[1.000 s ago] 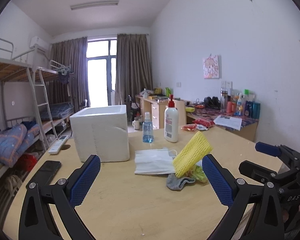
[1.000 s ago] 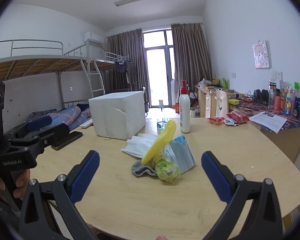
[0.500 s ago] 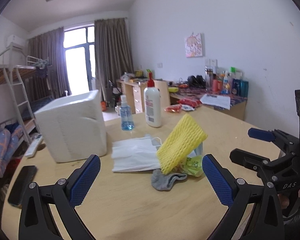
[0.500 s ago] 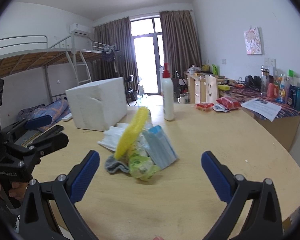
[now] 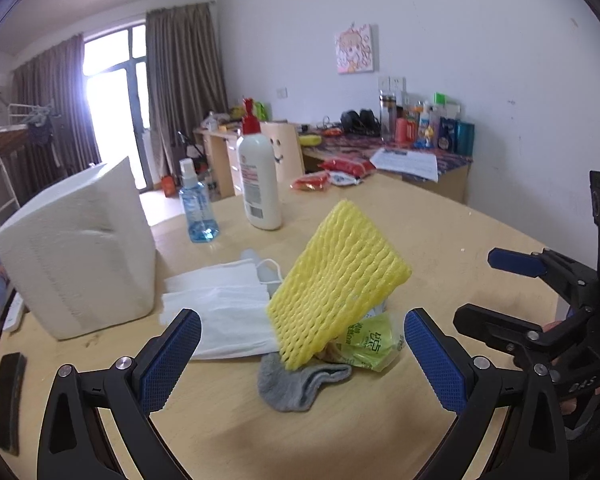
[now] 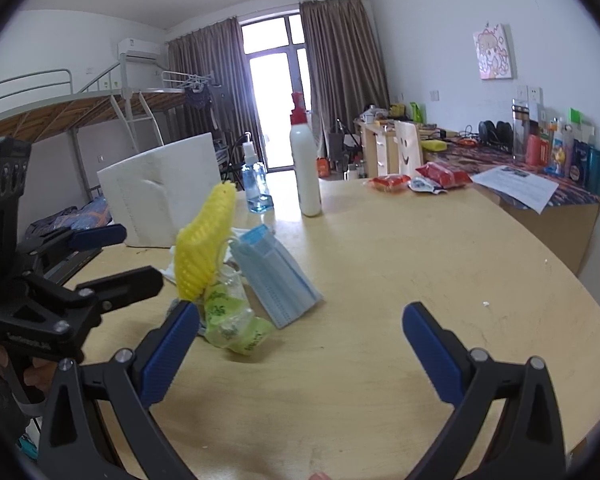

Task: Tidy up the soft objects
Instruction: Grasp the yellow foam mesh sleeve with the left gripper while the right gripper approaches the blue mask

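Note:
A pile of soft things lies on the round wooden table [image 5: 440,232]: a yellow foam net sleeve [image 5: 336,284] standing tilted, a grey sock [image 5: 300,384], a green plastic bag [image 5: 368,340] and white face masks [image 5: 224,312]. The right wrist view shows the sleeve [image 6: 206,240], the green bag [image 6: 230,320] and blue face masks [image 6: 278,276]. My left gripper [image 5: 300,364] is open, just short of the sock. My right gripper [image 6: 300,356] is open and empty, to the right of the pile.
A white foam box [image 5: 76,248] stands left of the pile. A blue spray bottle [image 5: 198,212] and a white lotion bottle [image 5: 258,176] stand behind it. A dark phone [image 5: 8,400] lies at the left edge. Red snack packs [image 6: 440,174] lie far right.
Both grippers have moved closer to the pile, which looms larger. The left one has swung right, so the foam box sits further left. Both stay open.

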Available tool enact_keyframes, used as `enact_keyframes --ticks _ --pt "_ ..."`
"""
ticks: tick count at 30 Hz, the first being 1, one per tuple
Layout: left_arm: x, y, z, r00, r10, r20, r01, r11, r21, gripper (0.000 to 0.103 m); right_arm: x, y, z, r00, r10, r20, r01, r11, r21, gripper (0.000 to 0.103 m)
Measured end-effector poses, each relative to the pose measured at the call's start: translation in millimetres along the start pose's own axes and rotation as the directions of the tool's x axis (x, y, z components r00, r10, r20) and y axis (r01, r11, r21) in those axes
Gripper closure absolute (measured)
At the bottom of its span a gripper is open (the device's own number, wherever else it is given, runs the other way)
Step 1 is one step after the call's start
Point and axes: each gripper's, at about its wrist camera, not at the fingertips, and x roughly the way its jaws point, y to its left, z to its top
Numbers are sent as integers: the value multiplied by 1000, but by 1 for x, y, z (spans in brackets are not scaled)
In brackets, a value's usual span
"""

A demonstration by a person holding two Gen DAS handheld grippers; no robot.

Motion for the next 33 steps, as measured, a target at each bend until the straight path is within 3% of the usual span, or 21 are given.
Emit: enact_keyframes --ticks 6,10,15,17,20,26,33 --pt "21 -9 5 999 -22 -28 22 999 26 7 4 -4 -1 1000 2 -14 -1 1000 10 0" --pt "33 -13 6 999 -38 -34 39 999 31 24 5 -8 -1 1000 5 -17 -5 1000 22 0" --pt "45 -9 5 996 -64 -65 63 998 -4 59 7 -12 0 1000 7 -23 -7 1000 29 0" --pt "47 -7 4 995 -72 -65 71 997 -13 83 7 -11 1 1000 11 -28 -10 1000 27 0" --pt "48 -2 3 995 -88 -50 86 995 -41 90 9 -7 1 999 9 -38 -8 1000 16 0" --pt "35 13 -1 991 -133 8 133 987 -84 91 16 3 6 998 15 -62 -16 1000 -24 0" --pt "9 30 0 984 -138 113 151 982 -110 91 26 16 16 996 29 -79 -34 997 -65 0"
